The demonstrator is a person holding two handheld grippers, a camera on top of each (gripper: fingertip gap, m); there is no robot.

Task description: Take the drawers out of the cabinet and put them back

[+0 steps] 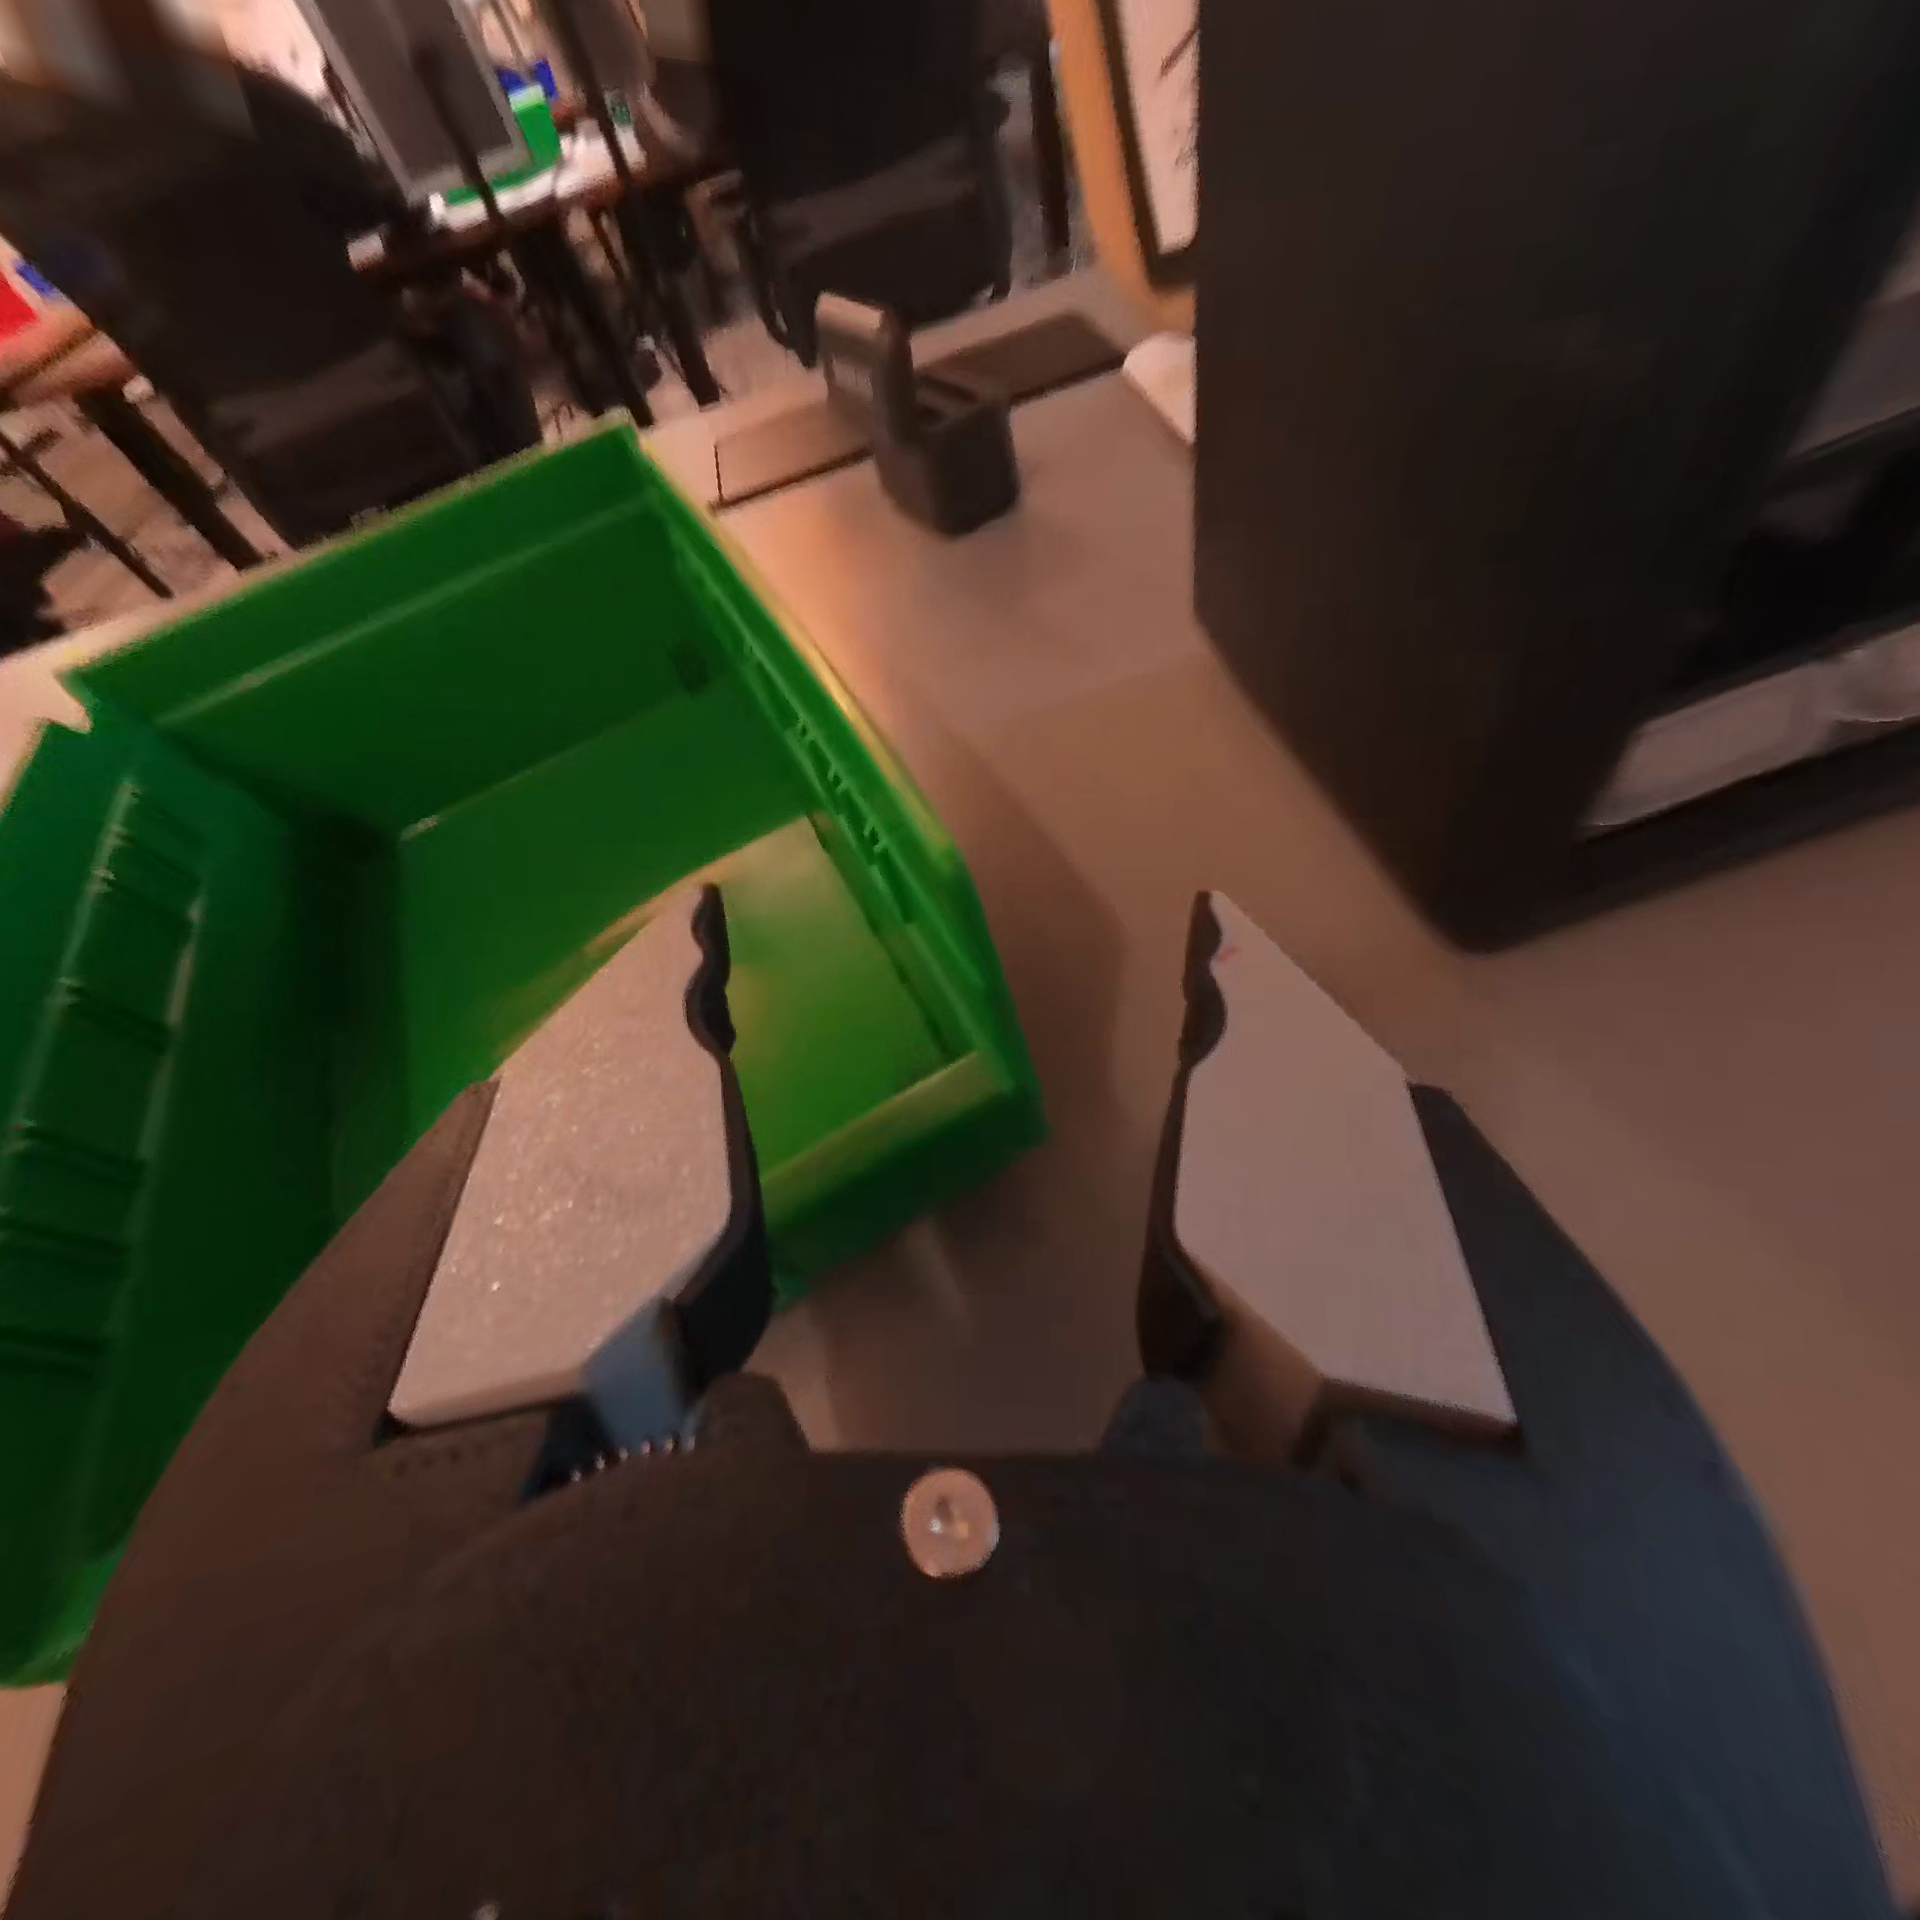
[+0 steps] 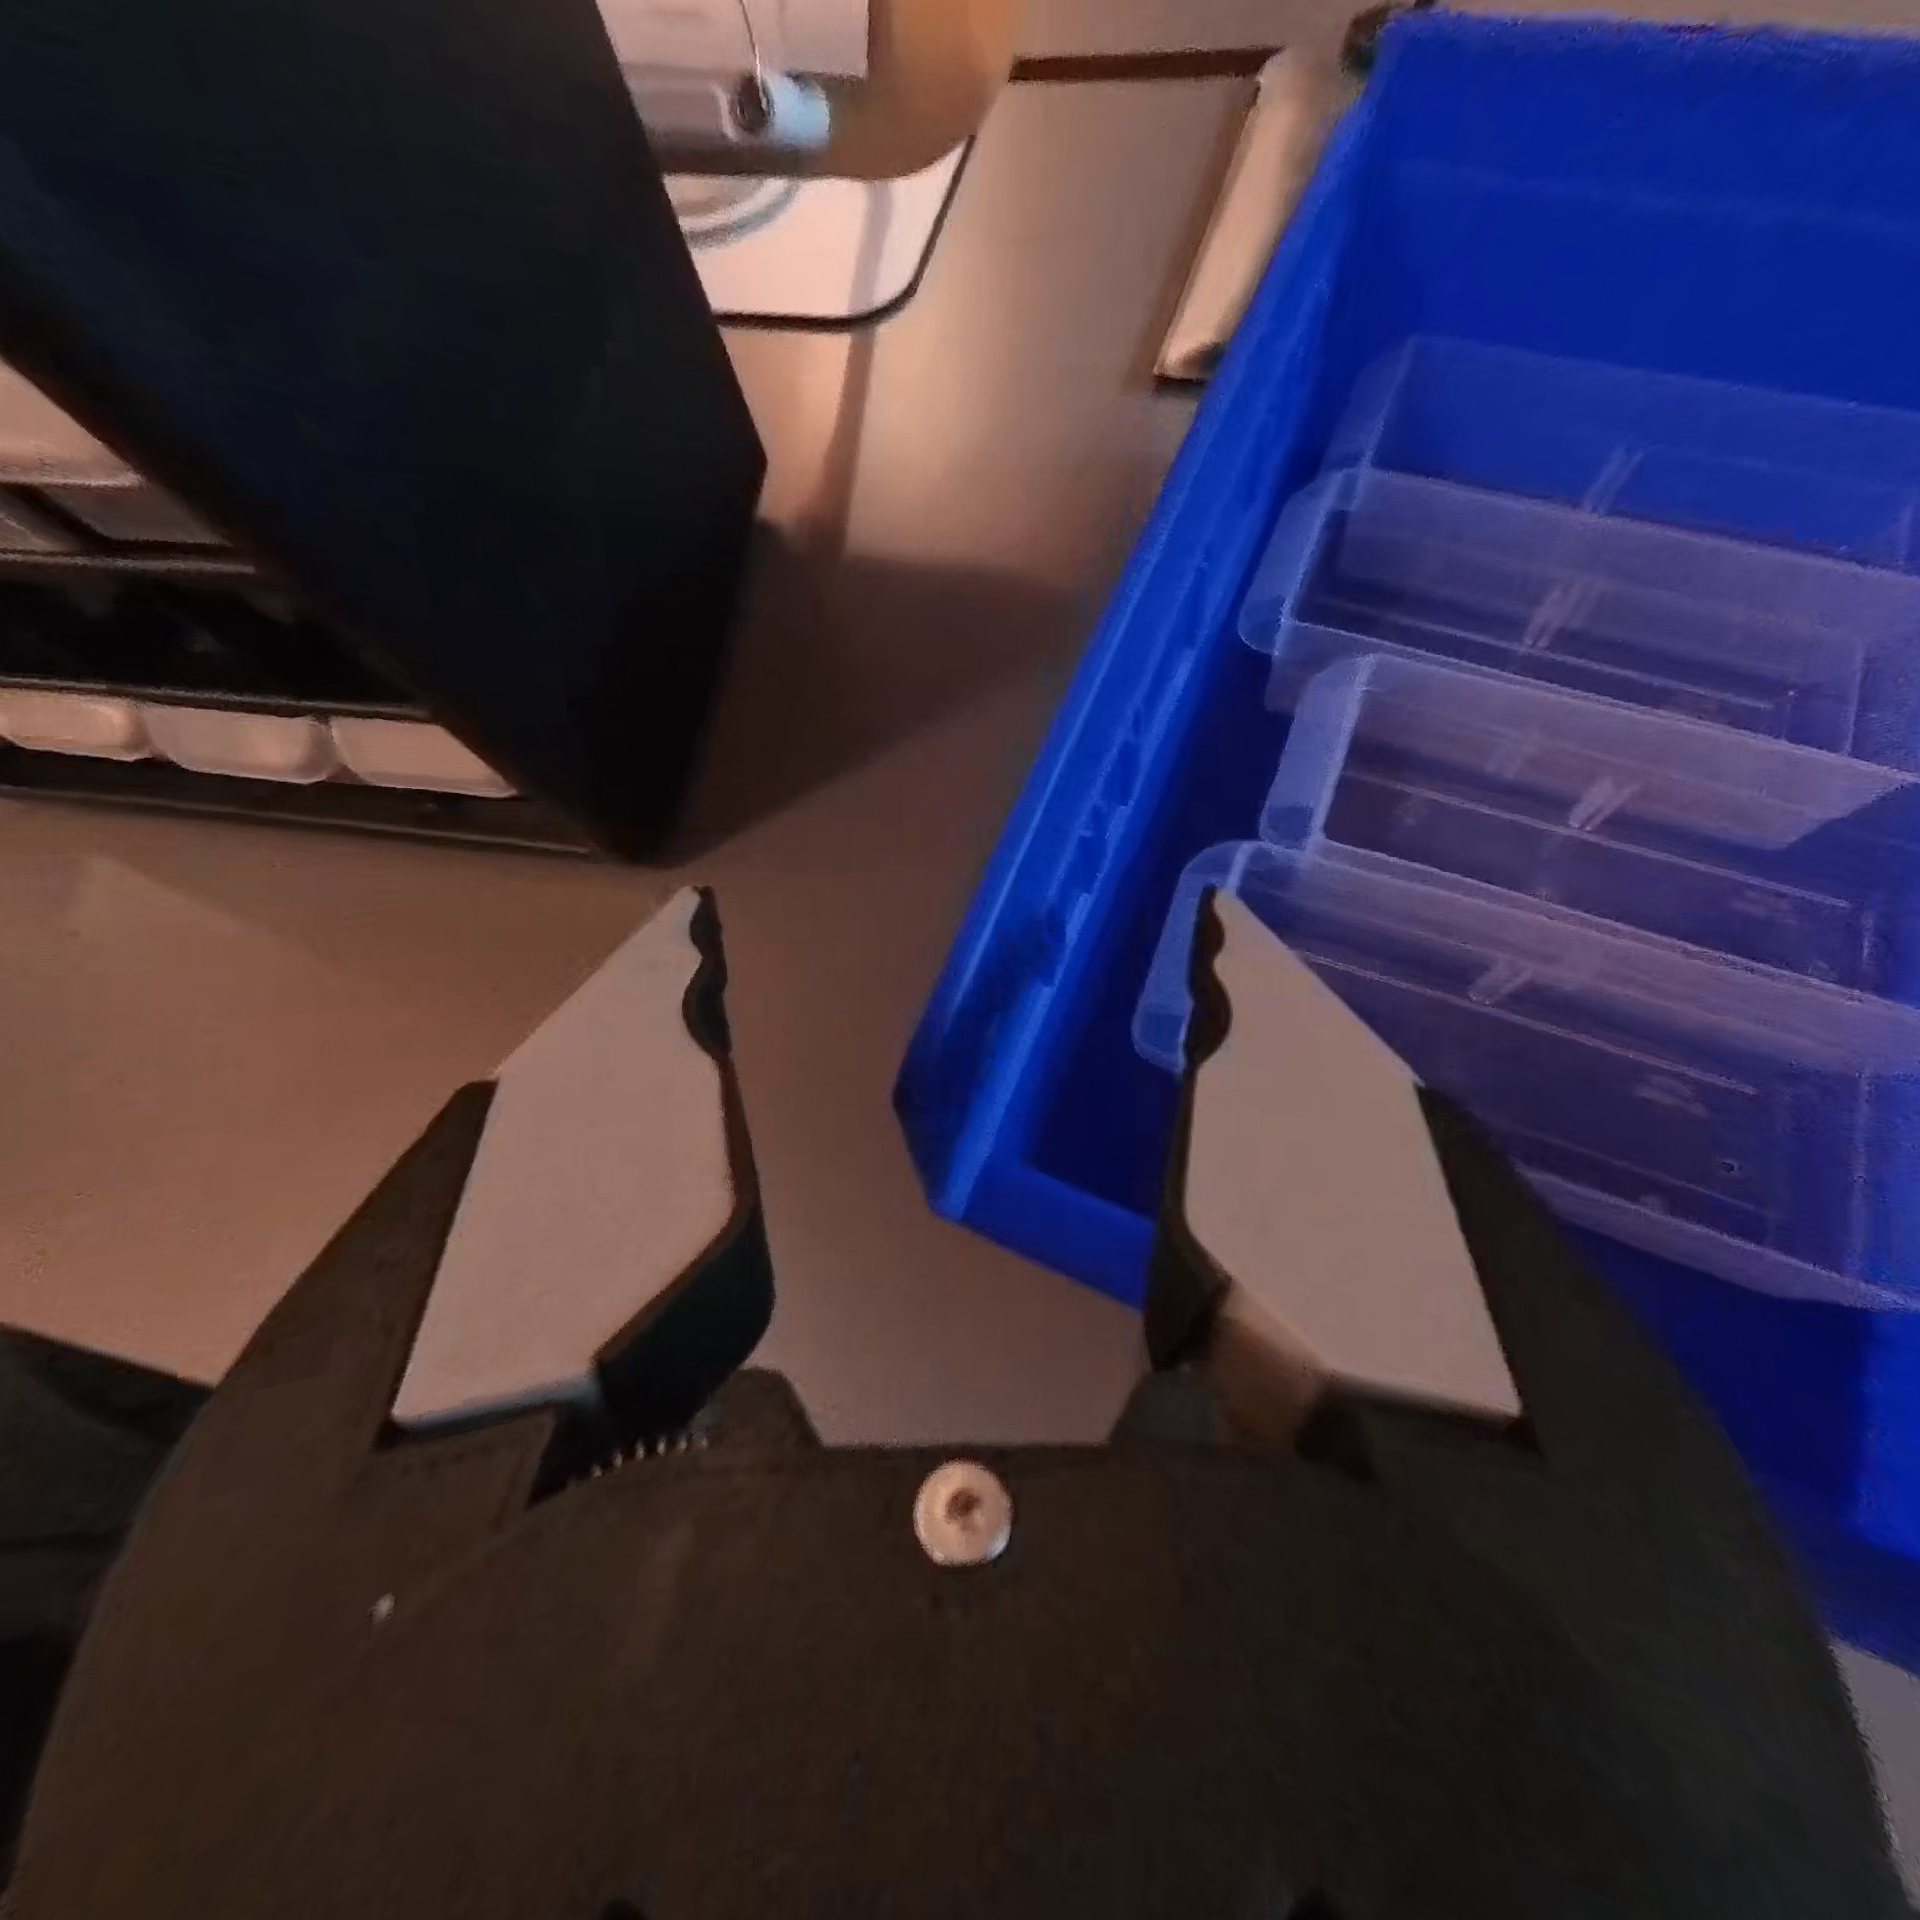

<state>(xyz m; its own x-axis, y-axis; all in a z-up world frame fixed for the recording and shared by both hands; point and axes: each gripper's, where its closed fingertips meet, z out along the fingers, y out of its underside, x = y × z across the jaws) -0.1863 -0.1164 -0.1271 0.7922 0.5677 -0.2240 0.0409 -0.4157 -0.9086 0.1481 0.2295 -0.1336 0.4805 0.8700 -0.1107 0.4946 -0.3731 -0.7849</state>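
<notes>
My left hand-held gripper [image 1: 956, 914] and right hand-held gripper [image 2: 956, 914] are both apart, holding nothing; clear drawers [image 2: 1579, 790] lie in the blue bin [image 2: 1143, 727] at right.

Office-type workroom, indicated by: dark desks [image 1: 540, 223] with a monitor [image 1: 416, 94] and black chairs [image 1: 873, 177] seen far beyond the jaws; green storage bin [image 1: 436, 790] left of them; blue bin [image 2: 1195, 727] right of them.

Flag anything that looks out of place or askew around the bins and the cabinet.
Nothing looks spilled or damaged. Several clear drawers lie in the blue bin instead of the black cabinet, which fits the task. The green bin looks empty.
</notes>
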